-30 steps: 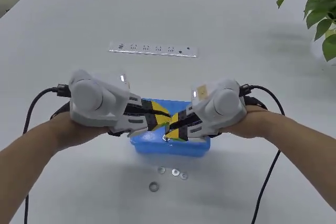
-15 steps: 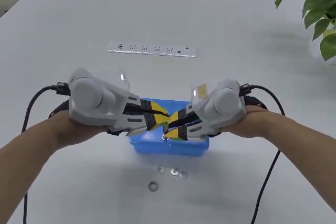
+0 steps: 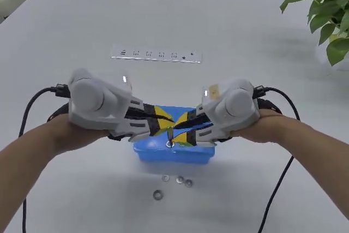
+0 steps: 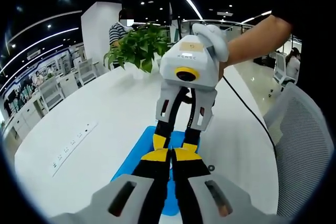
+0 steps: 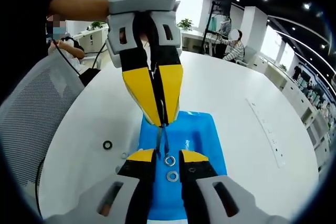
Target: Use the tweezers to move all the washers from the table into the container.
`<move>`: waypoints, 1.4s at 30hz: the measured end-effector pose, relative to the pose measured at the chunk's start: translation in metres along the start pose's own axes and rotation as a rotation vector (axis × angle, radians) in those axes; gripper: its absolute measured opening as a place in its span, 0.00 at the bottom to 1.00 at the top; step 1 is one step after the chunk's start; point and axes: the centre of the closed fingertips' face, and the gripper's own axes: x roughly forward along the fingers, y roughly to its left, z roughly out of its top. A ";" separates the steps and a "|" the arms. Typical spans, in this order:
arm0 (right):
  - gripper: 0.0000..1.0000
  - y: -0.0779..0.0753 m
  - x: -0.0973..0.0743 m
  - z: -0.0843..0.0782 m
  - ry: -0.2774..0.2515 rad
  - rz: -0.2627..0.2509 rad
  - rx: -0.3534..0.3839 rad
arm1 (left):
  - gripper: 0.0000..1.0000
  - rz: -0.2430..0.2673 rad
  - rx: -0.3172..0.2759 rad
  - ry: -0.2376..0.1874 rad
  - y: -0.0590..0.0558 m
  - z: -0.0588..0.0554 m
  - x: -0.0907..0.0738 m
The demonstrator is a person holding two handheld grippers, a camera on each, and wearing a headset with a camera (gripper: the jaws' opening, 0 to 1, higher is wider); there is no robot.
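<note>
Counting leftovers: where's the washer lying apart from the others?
Head view: the small metal washer lies on the white table nearest the person, left of three others by the blue container.

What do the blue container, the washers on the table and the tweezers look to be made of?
The rectangular blue container looks like moulded plastic: even colour, rounded edges, soft sheen. The small ring washers seem to be steel: silvery, with bright glints. The thin tweezers appear to be metal, slim and grey; their finish is too small to tell.
</note>
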 end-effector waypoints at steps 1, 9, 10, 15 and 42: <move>0.21 0.001 -0.002 0.001 -0.004 -0.002 0.003 | 0.05 0.001 0.001 -0.001 0.000 0.001 -0.001; 0.27 0.003 -0.014 0.003 -0.012 -0.034 0.031 | 0.05 0.011 0.009 0.004 -0.001 0.006 -0.007; 0.27 0.003 -0.017 0.002 -0.009 -0.040 0.033 | 0.05 0.013 0.011 0.004 -0.001 0.006 -0.008; 0.31 0.004 -0.026 0.002 -0.014 -0.061 0.056 | 0.05 0.024 0.023 0.010 0.001 0.008 -0.013; 0.59 0.022 -0.072 -0.013 -0.008 -0.173 0.187 | 0.05 0.031 0.020 0.014 -0.010 0.025 -0.026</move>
